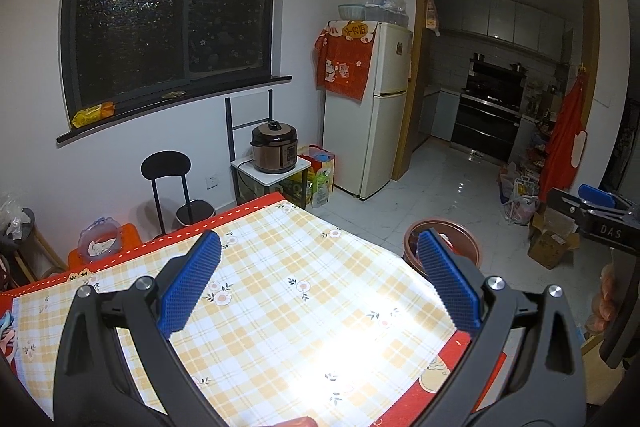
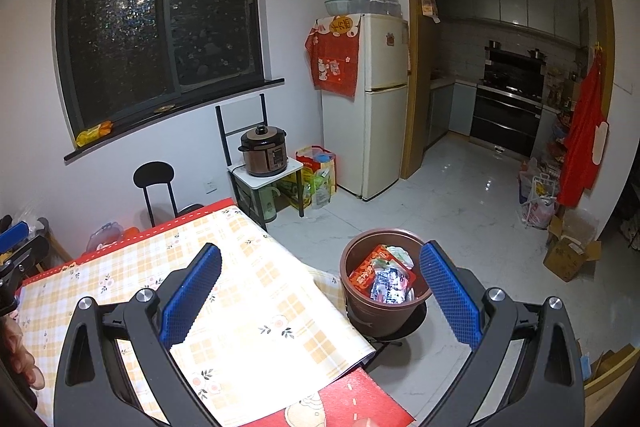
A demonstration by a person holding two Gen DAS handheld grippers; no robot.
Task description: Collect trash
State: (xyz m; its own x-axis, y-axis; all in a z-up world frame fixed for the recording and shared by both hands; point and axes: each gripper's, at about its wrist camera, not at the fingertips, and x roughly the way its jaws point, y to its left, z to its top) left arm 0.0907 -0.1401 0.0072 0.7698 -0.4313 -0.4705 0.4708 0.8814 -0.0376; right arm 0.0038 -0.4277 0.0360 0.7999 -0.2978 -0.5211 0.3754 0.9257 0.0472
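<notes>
A table [image 2: 248,291] under a yellow checked cloth is spread beneath both claws. A brown bin [image 2: 382,287], filled with wrappers [image 2: 380,277], is seen between the right gripper's [image 2: 320,287] wide-spread fingers. The left gripper [image 1: 318,277] is likewise held wide, gripping nothing.

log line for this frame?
left gripper: open, empty, over table | right gripper: open, empty | bin: beside table, holds wrappers | tabletop: no trash seen

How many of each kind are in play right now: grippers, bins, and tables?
Grippers: 2, left gripper and right gripper, both open and empty
Bins: 1, brown trash bin, wrappers inside
Tables: 1, checked-cloth table
Total: 4
</notes>
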